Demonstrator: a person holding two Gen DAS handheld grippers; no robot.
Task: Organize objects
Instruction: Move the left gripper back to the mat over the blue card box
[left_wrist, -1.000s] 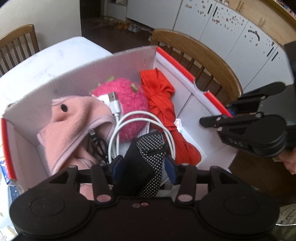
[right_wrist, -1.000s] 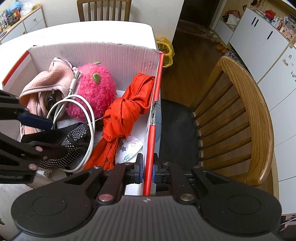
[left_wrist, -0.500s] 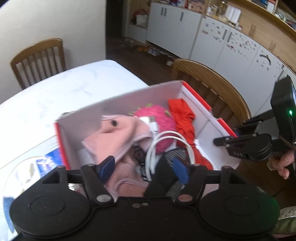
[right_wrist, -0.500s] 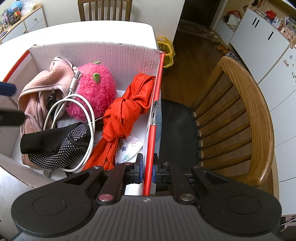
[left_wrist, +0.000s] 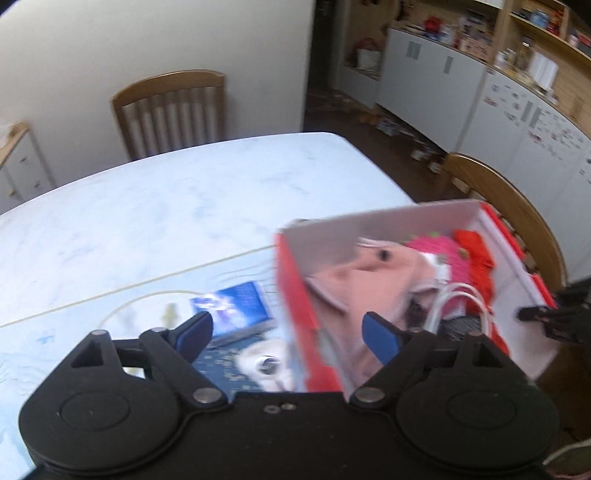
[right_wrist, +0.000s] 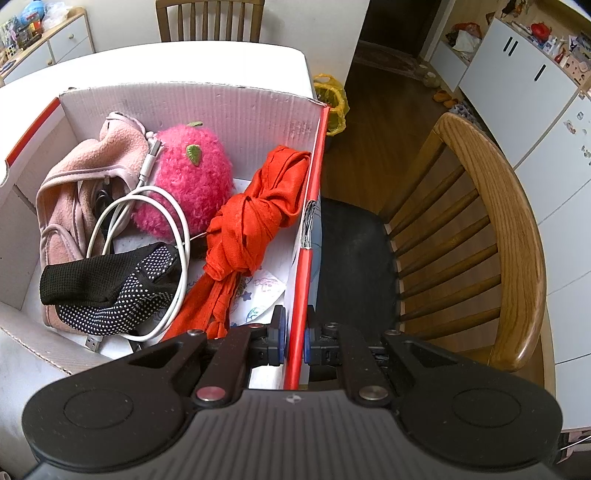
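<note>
Left hand-held gripper (left_wrist: 286, 332): raised above the white marble-pattern tabletop (left_wrist: 177, 206) at the near left corner of the box, blue-padded fingers (left_wrist: 380, 336) spread wide, nothing between them. Right hand-held gripper (right_wrist: 293, 341): low at the box's right side, fingers pressed together on the red-edged right wall of the white corrugated cardboard box (right_wrist: 221, 107), one pad inside, one outside.

Box on the tabletop at its edge, beside a brown wooden spindle-back chair (right_wrist: 491, 229) with a dark seat. Inside, seen sharply from the right wrist: pink fleece garment (right_wrist: 70, 177) along the left; fuzzy hot-pink plush strawberry (right_wrist: 188, 184) with a green leaf patch at the back; knotted orange-red cloth (right_wrist: 255, 225) along the right wall; coiled white USB cable (right_wrist: 173, 221) looped over a black mesh and white-dotted fabric piece (right_wrist: 107, 288) at the front. Printed paper with small drawings under the cloth, partly covered.

Left wrist view heavily motion-blurred: box contents only as patches of pink, red and white. Blue printed items (left_wrist: 236, 306) on the tabletop left of the box too smeared to identify. Right hand-held gripper cut off at that view's right edge.
</note>
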